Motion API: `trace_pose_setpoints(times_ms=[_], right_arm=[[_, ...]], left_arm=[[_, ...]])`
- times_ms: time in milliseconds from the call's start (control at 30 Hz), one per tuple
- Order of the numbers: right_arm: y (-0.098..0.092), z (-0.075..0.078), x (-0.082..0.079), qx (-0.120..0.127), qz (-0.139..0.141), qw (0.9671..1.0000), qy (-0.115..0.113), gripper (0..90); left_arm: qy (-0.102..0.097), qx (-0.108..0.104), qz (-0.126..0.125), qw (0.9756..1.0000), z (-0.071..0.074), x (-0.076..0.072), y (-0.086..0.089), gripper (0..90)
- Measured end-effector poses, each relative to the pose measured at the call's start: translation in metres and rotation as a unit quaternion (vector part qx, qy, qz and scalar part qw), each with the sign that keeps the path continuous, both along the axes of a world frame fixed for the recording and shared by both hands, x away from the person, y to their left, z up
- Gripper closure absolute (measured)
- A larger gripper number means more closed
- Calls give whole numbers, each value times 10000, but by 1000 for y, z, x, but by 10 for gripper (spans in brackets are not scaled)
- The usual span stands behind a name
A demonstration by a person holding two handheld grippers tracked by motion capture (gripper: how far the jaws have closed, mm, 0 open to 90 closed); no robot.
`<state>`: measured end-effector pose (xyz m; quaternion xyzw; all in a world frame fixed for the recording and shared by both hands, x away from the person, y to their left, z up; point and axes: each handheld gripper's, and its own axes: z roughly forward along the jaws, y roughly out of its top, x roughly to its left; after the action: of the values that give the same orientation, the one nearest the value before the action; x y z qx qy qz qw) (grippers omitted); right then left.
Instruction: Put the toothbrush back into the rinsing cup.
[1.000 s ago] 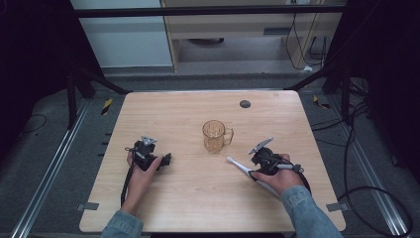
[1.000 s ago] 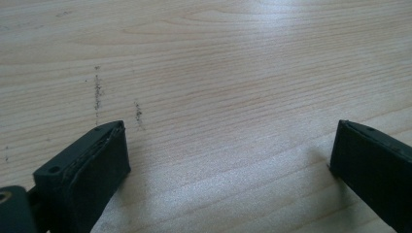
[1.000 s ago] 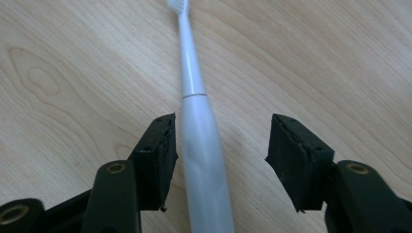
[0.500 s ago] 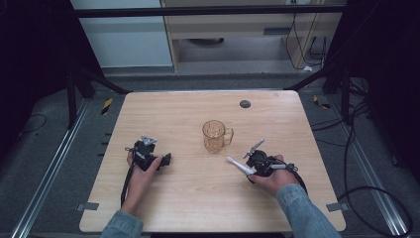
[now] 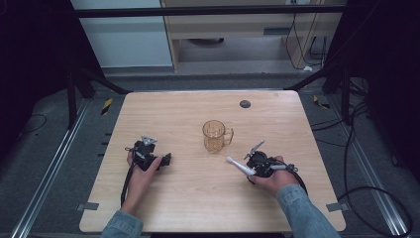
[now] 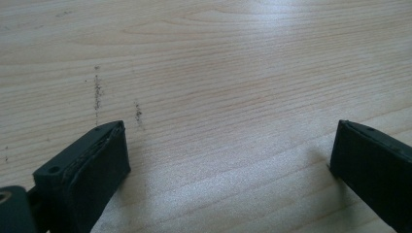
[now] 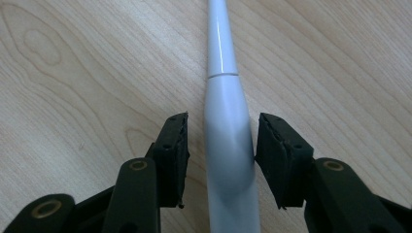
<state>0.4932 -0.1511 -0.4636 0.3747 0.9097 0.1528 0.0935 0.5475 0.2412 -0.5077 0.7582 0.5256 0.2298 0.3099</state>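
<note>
On the table point(image 5: 188, 198) we should finish closing our right gripper point(image 7: 221, 145), jaws just narrowing around the white toothbrush handle point(image 7: 228, 145), squarely before lifting, while our left gripper point(image 6: 228, 160) rests wide open.

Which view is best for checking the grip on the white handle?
Right gripper view: the white handle lies between the right gripper jaws, which have been closing; a gap shows on the left side. The high view shows it small near the mug.

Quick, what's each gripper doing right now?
Left gripper: open, nothing between its jaws.
Right gripper: jaws just closing around the white toothbrush handle, gap remaining on one side.
</note>
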Motion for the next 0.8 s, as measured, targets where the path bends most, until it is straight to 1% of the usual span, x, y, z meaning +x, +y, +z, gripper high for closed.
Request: trace_pose_setpoints(times_ms=[33,67,400,567,767,800], right_arm=[[0,0,0,0,0,10000,0,553],[0,0,0,-6,56,10000,11,557],[1,-2,1,-84,38,9999,91,594],[0,-3,3,-104,79,9999,96,622],[1,-4,4,-121,55,9998,124,638],[1,-4,4,-124,95,9998,117,639]], left_arm=[[0,0,0,10000,0,0,0,0],[0,-1,1,10000,0,0,0,0],[-1,-2,1,10000,0,0,0,0],[1,0,0,10000,0,0,0,0],[0,0,-1,10000,0,0,0,0],[0,-1,-1,10000,0,0,0,0]])
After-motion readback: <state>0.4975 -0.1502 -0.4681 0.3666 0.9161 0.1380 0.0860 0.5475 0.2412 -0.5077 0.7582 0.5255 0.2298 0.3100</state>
